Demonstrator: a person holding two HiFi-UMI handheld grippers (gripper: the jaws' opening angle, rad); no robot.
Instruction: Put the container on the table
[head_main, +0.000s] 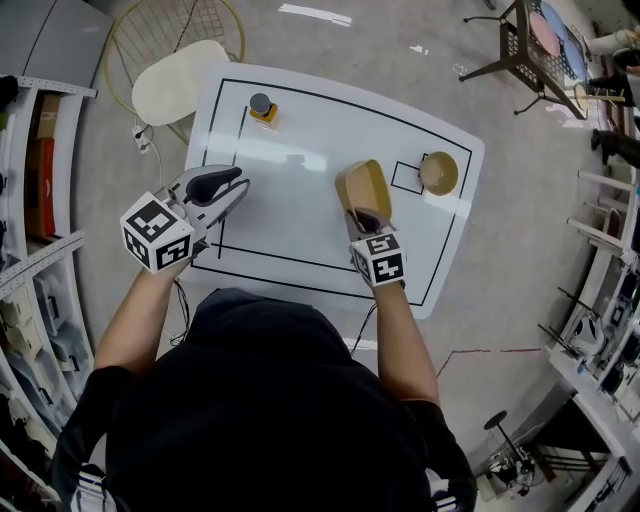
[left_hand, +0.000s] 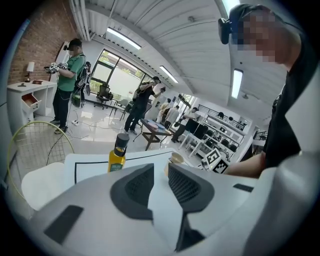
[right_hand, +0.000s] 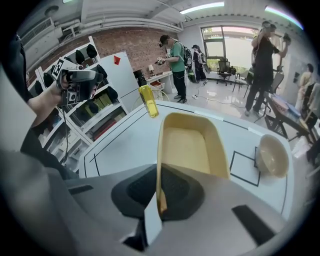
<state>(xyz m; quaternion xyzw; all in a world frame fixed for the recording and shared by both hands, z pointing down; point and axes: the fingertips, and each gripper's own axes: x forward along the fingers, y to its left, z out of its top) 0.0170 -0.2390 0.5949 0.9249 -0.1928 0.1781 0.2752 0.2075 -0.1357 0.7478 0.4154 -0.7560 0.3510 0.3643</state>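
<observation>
My right tongs (head_main: 360, 214) are clamped on the near wall of the tan container (head_main: 365, 188), with one jaw inside the wall and the other outside it. In the right gripper view the tongs (right_hand: 160, 194) pinch that wall edge-on, and the container (right_hand: 192, 145) stretches away from them with its open side up. It is tilted over the white tabletop (head_main: 320, 135), right of the middle and inside the black outline drawn there. I cannot tell whether its underside touches the surface.

Just to its right is a small black square (head_main: 407, 177), and a round beige bowl (head_main: 438, 172) sits against that square's far side.

My left tongs (head_main: 238, 186) hang above the left side of the tabletop, well apart from the container. In the left gripper view their jaws (left_hand: 160, 181) stand a narrow gap apart with nothing between them.

A yellow bottle with a dark cap (head_main: 263, 108) stands upright near the far left corner. A white chair (head_main: 180, 82) stands past that corner.
</observation>
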